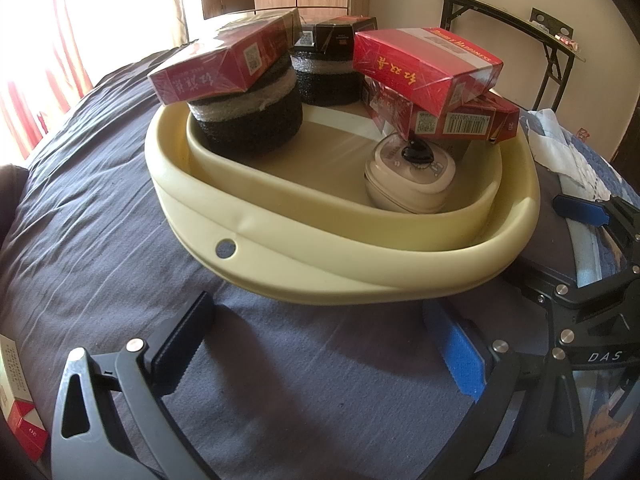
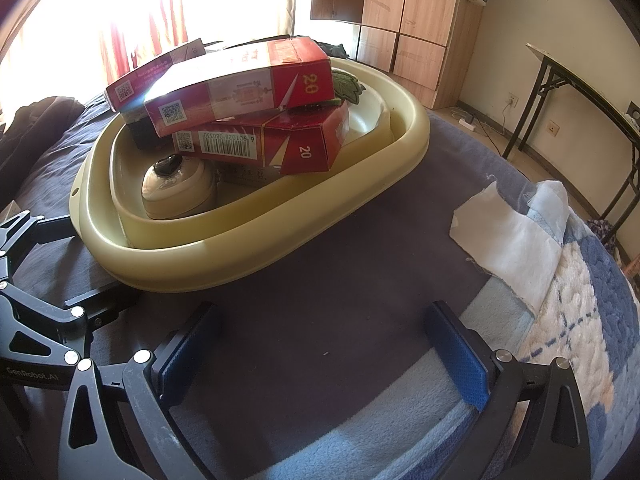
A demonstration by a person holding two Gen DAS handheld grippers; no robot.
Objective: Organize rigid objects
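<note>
While poised low over the bed (image 1: 100, 240), left wrist view: left tool (image 1: 320, 344) spread wide and empty just short of the cream basin (image 1: 320, 276), already loaded with red cartons (image 1: 428, 64), foam rolls (image 1: 248, 124) and a small white device (image 1: 408, 180); another red carton (image 1: 20, 412) off at far left, best approached low and square. Right wrist view: right tool (image 2: 320, 360) likewise agape, gripping nothing; open bedsheet ahead, white cloth (image 2: 508, 248) right, basin rim close left.
</note>
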